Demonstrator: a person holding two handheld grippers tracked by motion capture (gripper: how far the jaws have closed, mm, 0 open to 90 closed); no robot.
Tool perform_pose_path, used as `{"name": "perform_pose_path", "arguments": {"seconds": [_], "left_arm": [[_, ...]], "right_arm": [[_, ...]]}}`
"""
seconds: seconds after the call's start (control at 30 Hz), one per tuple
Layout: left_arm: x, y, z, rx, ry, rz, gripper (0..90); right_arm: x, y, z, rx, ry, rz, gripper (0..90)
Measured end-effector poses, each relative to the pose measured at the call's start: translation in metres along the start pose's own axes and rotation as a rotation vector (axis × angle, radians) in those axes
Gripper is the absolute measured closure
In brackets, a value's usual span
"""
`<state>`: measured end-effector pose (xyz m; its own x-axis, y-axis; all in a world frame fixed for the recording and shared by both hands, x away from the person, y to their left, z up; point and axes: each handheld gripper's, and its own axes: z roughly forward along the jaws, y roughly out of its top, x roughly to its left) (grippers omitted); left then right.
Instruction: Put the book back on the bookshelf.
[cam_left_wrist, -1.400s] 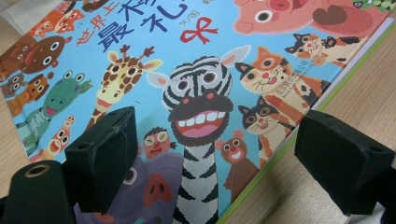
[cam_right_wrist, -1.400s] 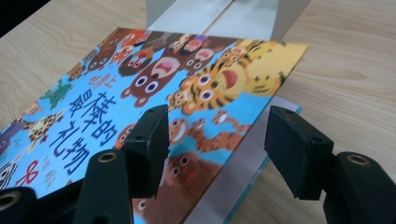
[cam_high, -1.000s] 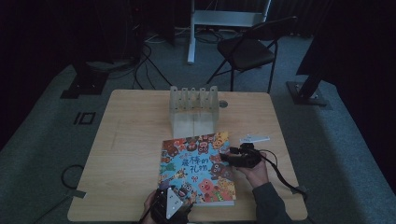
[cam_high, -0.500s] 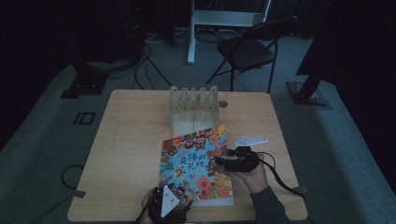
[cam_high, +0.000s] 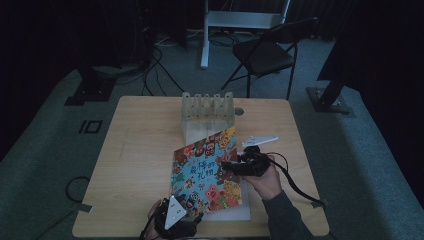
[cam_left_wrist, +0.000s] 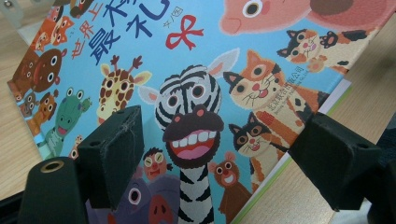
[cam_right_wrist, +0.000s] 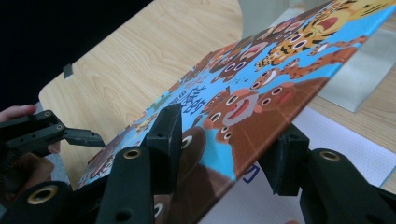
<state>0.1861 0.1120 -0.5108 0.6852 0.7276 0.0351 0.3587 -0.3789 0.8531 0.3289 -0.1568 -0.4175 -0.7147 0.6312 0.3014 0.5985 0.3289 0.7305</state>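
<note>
Right gripper (cam_high: 231, 164) now clamps picture book (cam_high: 207, 167), right edge lifted, tilting toward rack (cam_high: 207, 107); left gripper (cam_left_wrist: 219, 156) open over near edge.

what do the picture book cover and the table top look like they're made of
Picture book: printed board cover, seemingly stiff, since it stays flat while tilted up; slight sheen. Table top: pale wood or wood-look laminate, grain lines visible, matte.
</note>
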Motion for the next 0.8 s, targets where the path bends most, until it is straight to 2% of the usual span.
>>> {"name": "perform_pose_path", "arguments": {"seconds": [0.1, 0.27, 0.47, 0.63, 0.7, 0.8], "left_arm": [[0.001, 0.0, 0.0, 0.002, 0.002, -0.002, 18.5], [0.003, -0.001, -0.001, 0.001, -0.004, -0.008, 20.0], [0.002, -0.001, 0.0, 0.004, -0.008, -0.009, 20.3], [0.001, -0.001, -0.003, 0.008, -0.009, -0.005, 21.2], [0.001, -0.001, -0.006, 0.012, -0.007, -0.001, 21.2], [0.003, -0.001, -0.009, 0.025, -0.013, -0.01, 21.2]], "right_arm": [[-0.001, 0.004, 0.005, 0.017, 0.004, 0.009, 58.1], [-0.005, 0.009, 0.007, 0.007, 0.034, 0.042, 60.9], [-0.012, 0.013, 0.011, 0.023, 0.051, 0.068, 53.6], [-0.018, 0.016, 0.013, 0.036, 0.03, 0.063, 52.9], [-0.02, 0.017, 0.014, 0.043, 0.031, 0.073, 57.9], [-0.023, 0.018, 0.017, 0.06, 0.075, 0.092, 63.4]]}}
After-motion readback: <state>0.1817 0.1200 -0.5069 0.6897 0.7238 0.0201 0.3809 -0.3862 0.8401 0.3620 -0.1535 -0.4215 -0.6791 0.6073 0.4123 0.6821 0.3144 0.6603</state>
